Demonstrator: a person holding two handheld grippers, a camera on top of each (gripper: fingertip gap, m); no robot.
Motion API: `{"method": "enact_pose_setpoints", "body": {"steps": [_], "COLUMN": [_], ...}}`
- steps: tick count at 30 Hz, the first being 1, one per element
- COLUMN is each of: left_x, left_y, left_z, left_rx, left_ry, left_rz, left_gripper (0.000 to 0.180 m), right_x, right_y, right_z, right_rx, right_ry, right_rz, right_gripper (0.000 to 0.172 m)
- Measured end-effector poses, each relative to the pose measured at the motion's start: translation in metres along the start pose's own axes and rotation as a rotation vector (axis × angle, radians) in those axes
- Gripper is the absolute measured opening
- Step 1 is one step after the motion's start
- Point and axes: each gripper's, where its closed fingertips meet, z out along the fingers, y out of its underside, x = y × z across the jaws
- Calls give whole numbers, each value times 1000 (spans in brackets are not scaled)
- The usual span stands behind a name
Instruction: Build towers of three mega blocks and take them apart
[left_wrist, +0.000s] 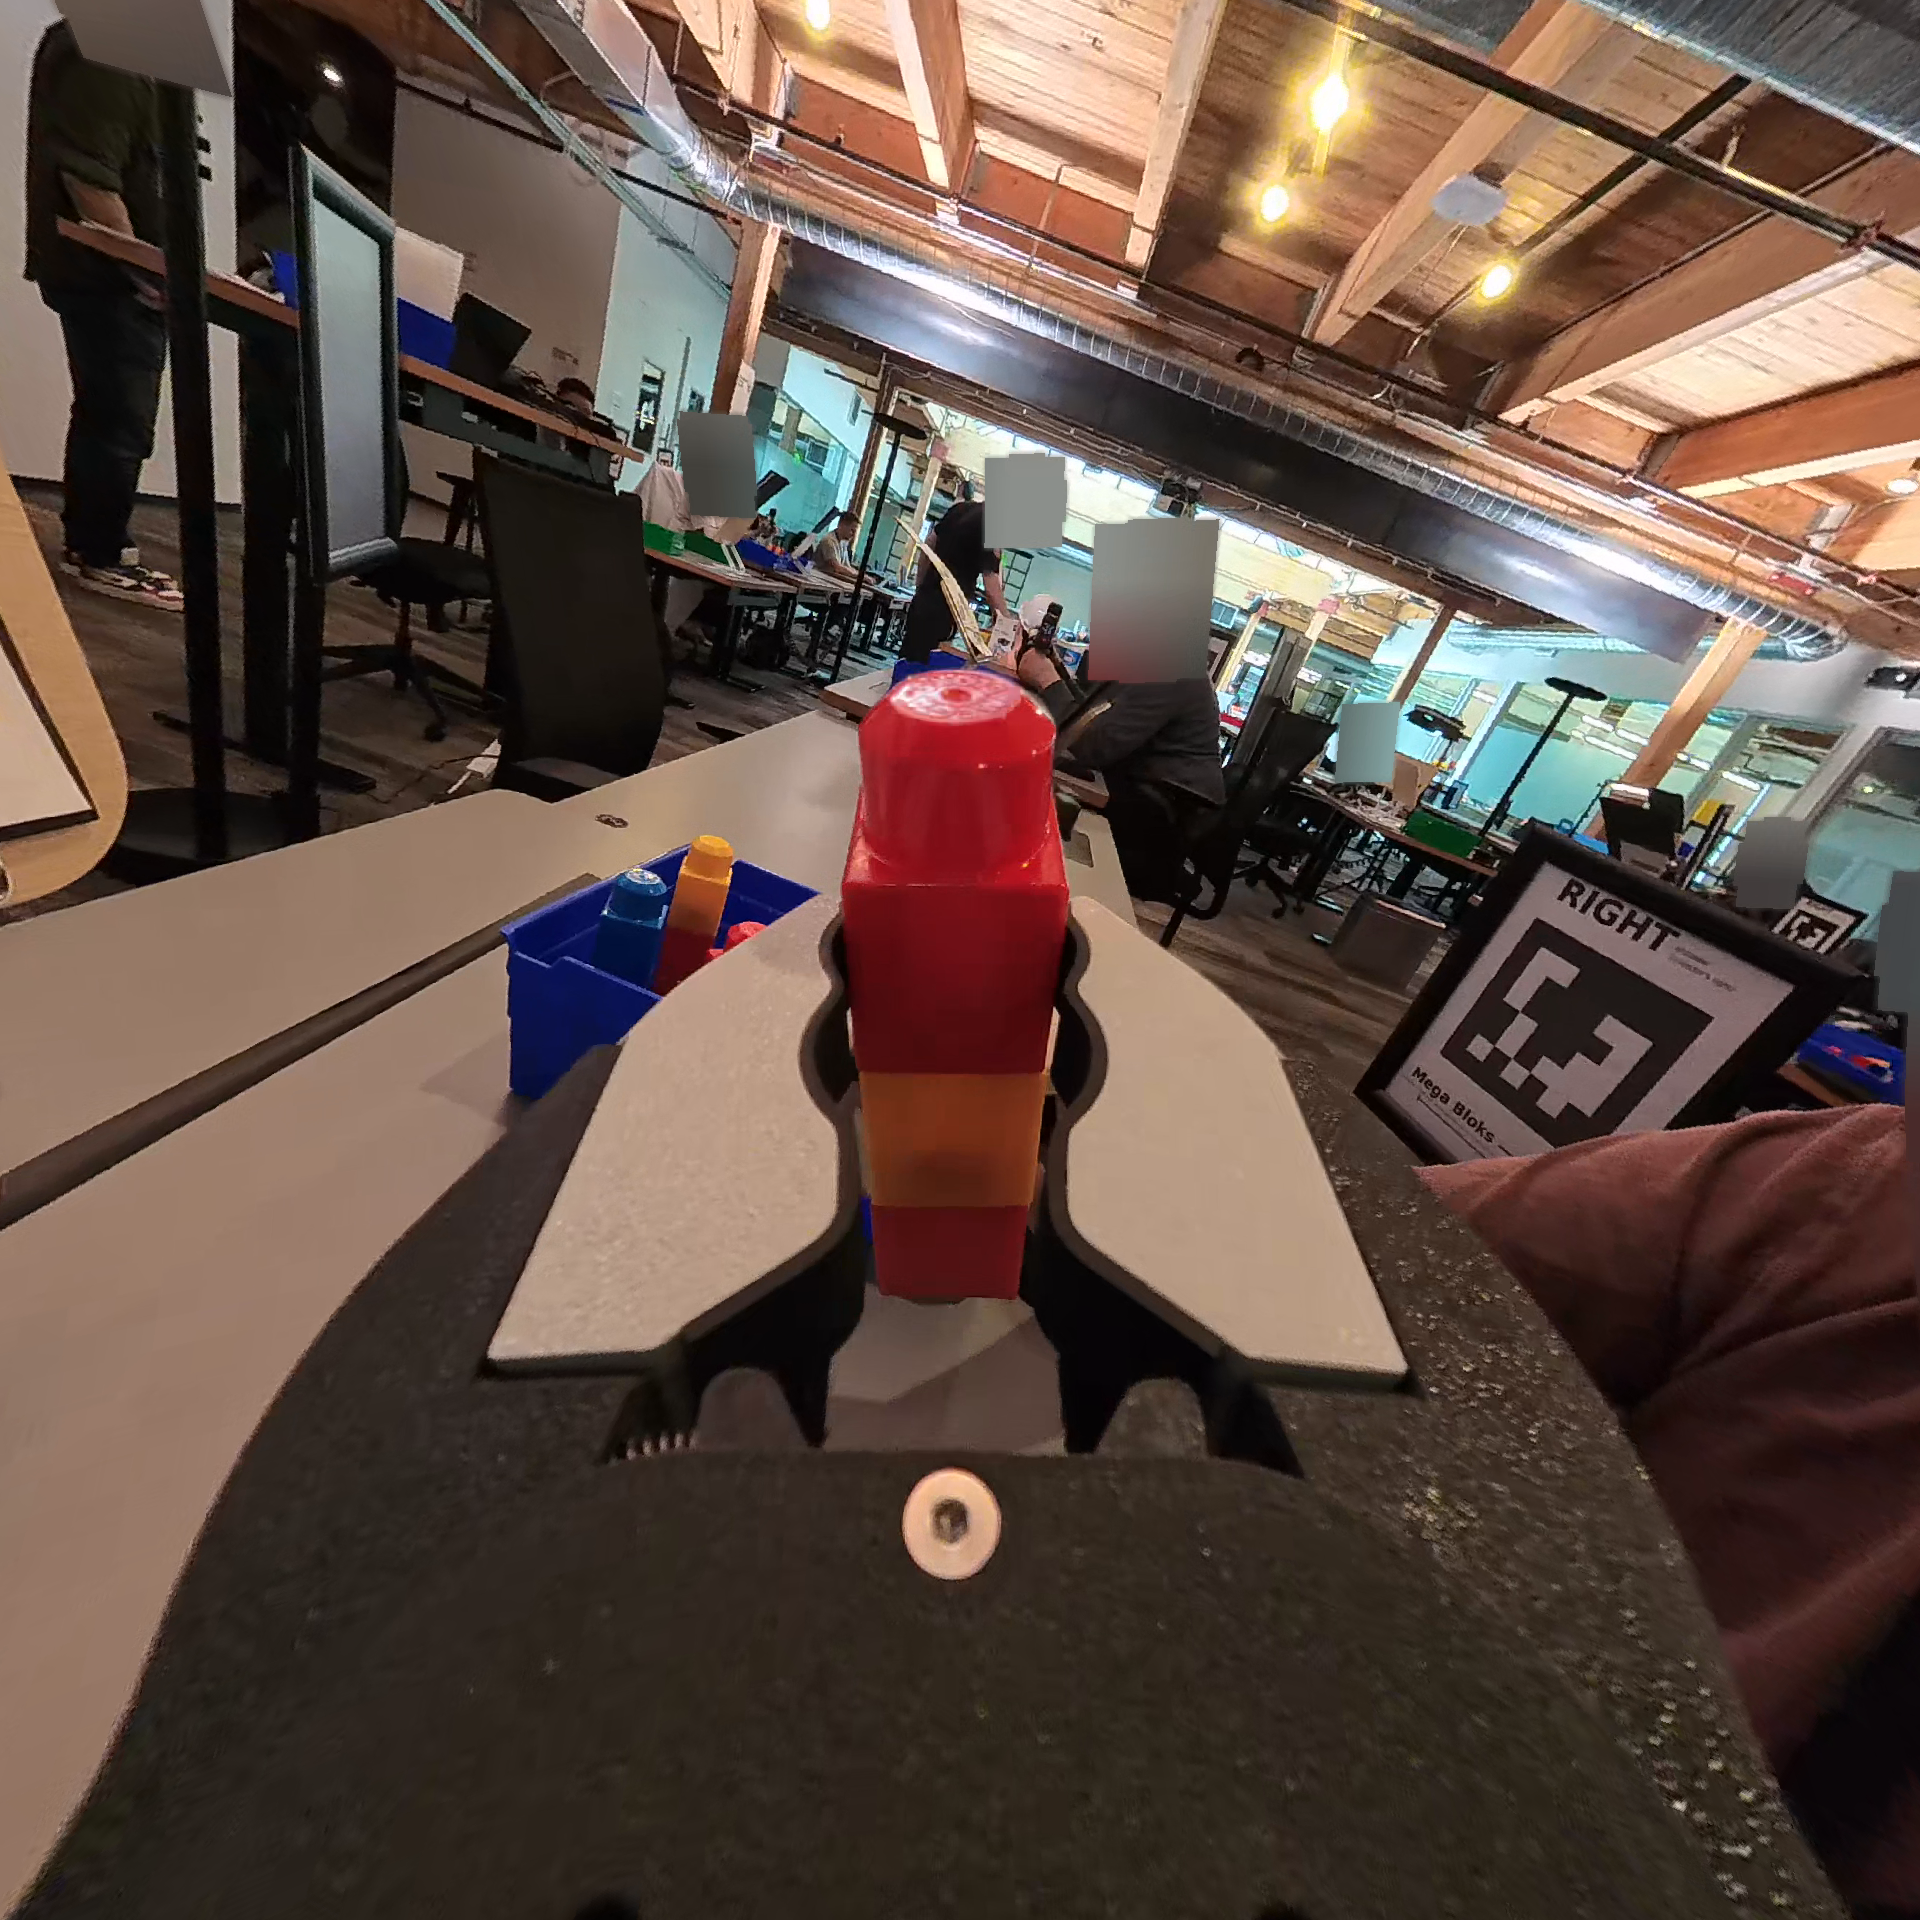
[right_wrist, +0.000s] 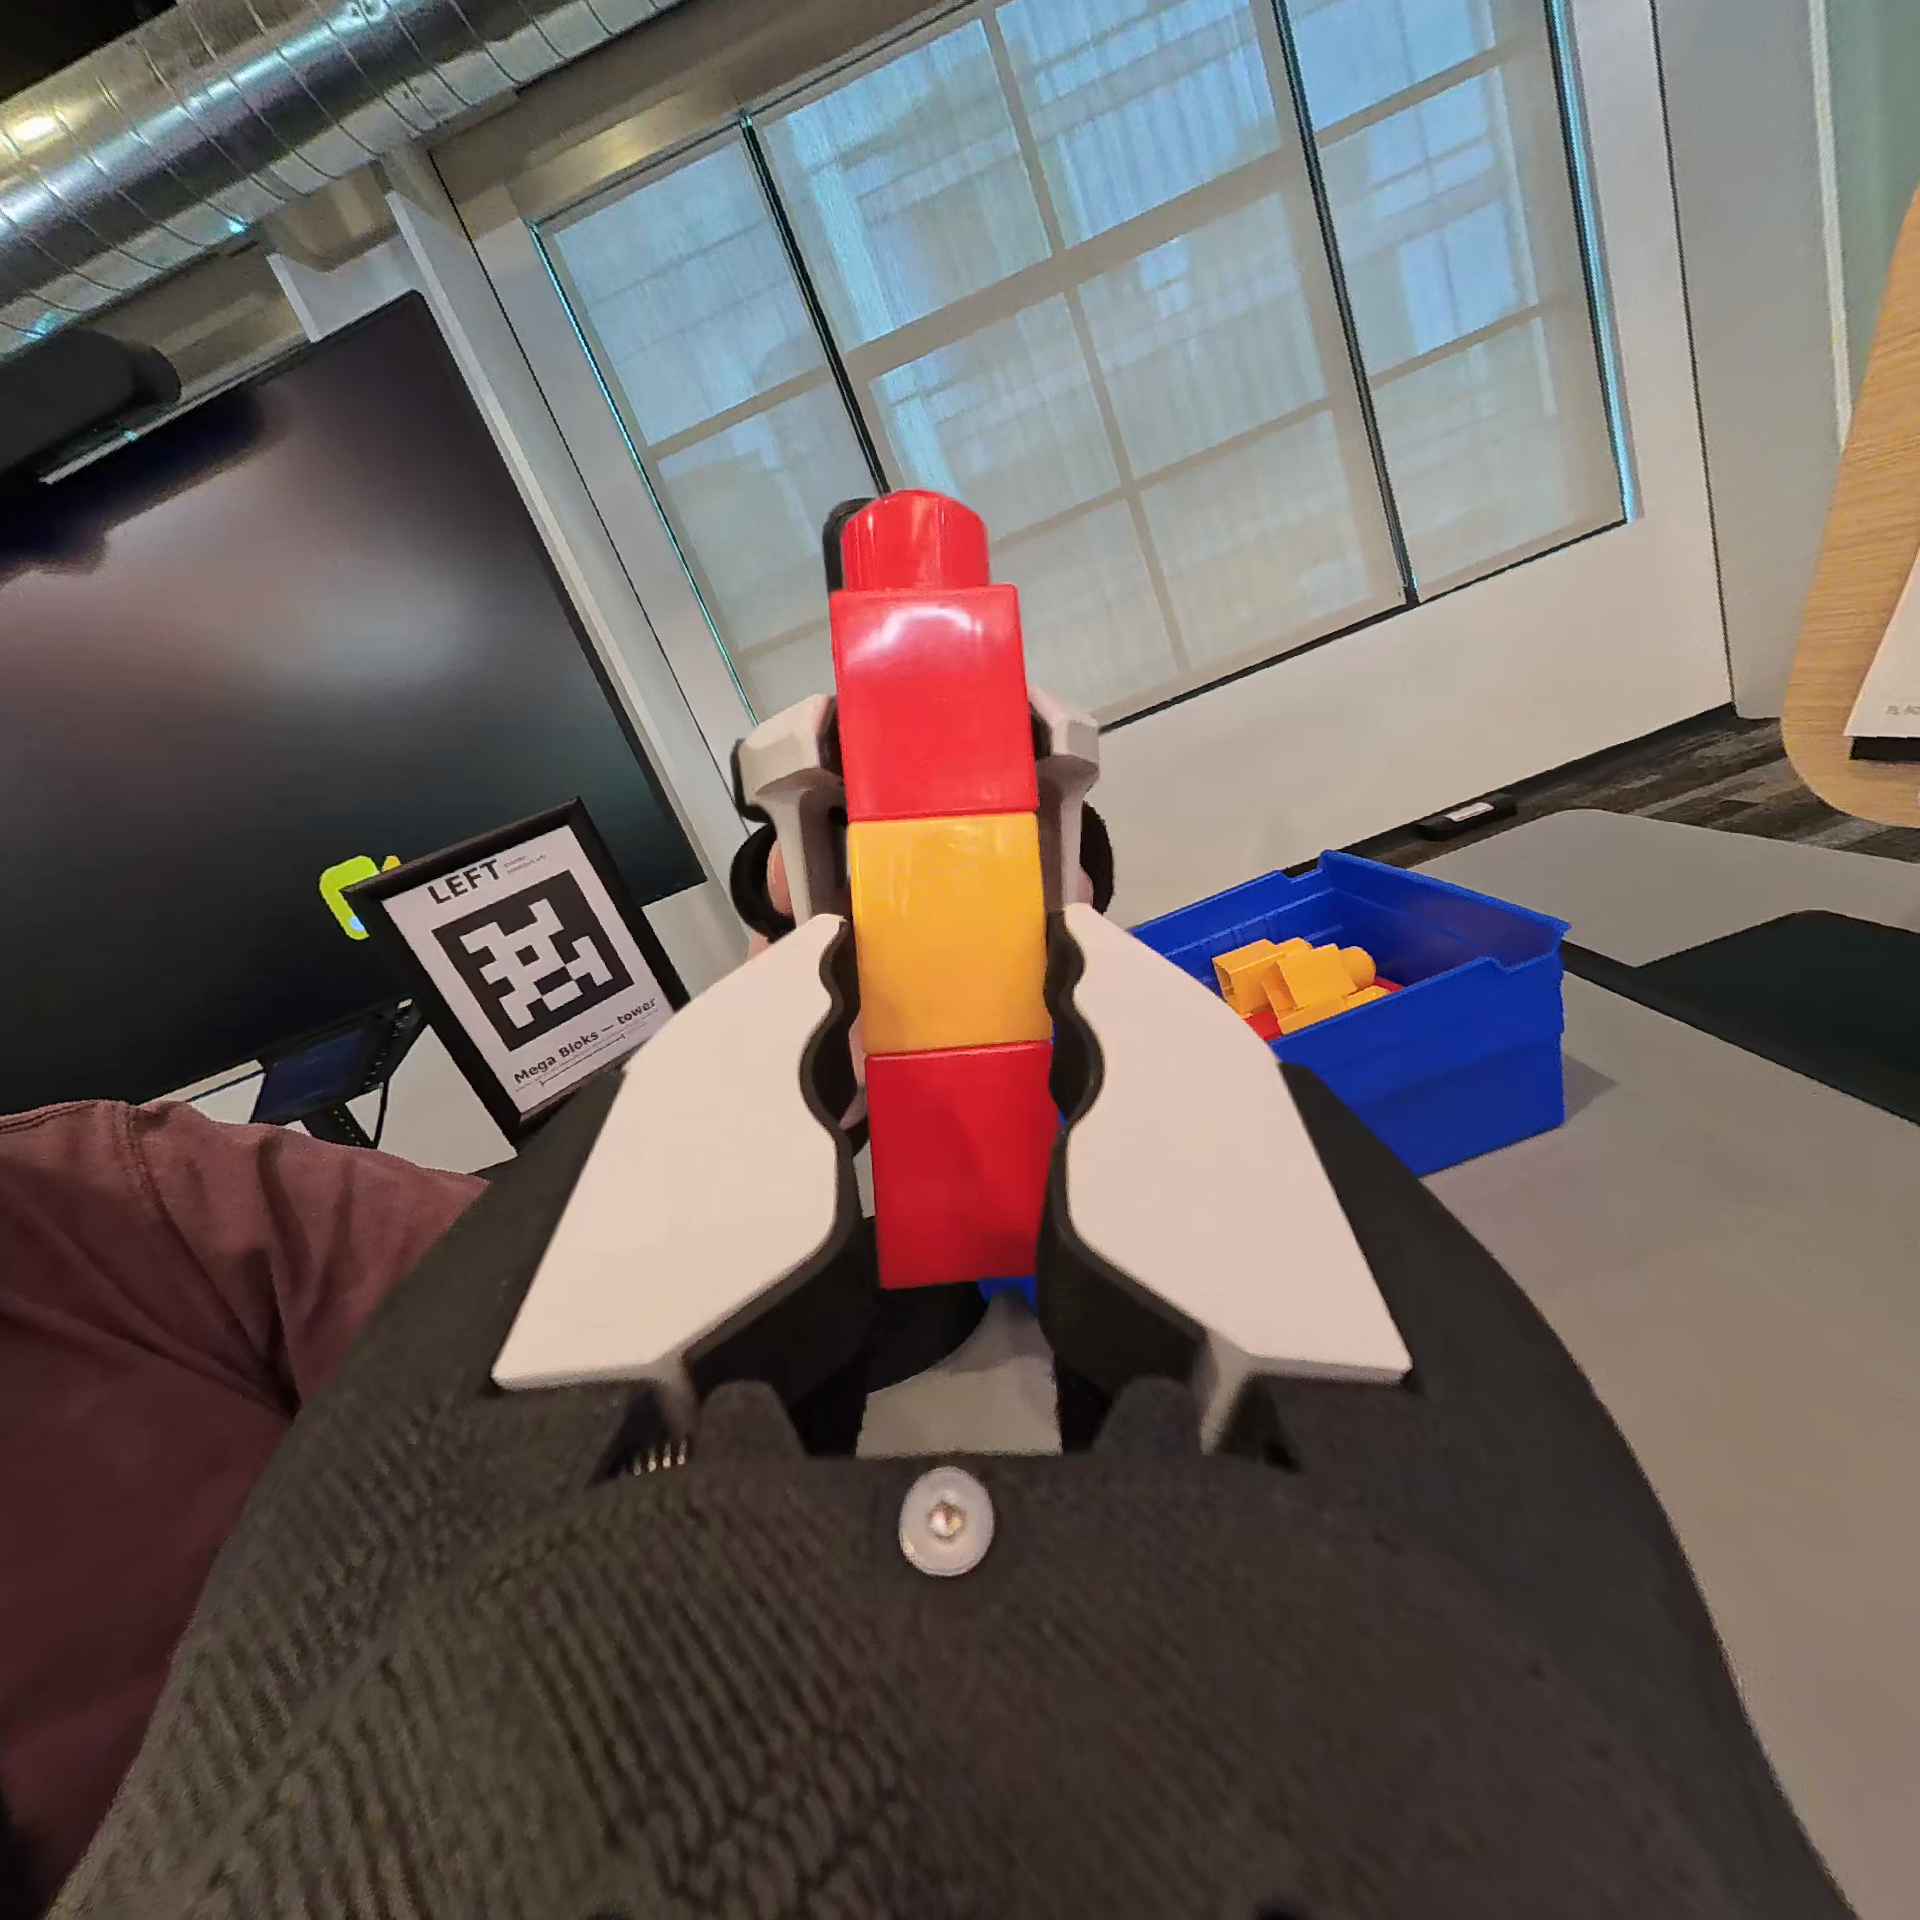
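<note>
Your left tool (left_wrist: 954, 940) clamps the top red block of the red-orange-red tower (right_wrist: 940, 914); your right tool (right_wrist: 951, 1023) clamps its lower blocks, both pairs of pads pressing. The tower is held above the tabletop (right_wrist: 1683, 1299), with a blue bin (right_wrist: 1455, 1049) at four o'clock.

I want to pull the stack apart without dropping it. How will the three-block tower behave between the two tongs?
The tower looks like stiff, glossy plastic, so it may slip under a light squeeze. Both tongs, left and right, clamp it, so it probably feels light. Its seams look tight; expect a sudden release.
</note>
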Motion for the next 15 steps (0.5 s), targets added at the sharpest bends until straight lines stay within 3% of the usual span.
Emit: {"method": "enact_pose_setpoints", "body": {"steps": [15], "left_x": [1], "left_y": [3], "left_z": [-2], "left_rx": [-36], "left_ry": [8], "left_rz": [-15], "left_gripper": [36], "right_x": [-2], "right_y": [5], "right_z": [2], "right_rx": [-44], "right_ry": [-25], "right_rz": [-11], "right_gripper": [35]}}
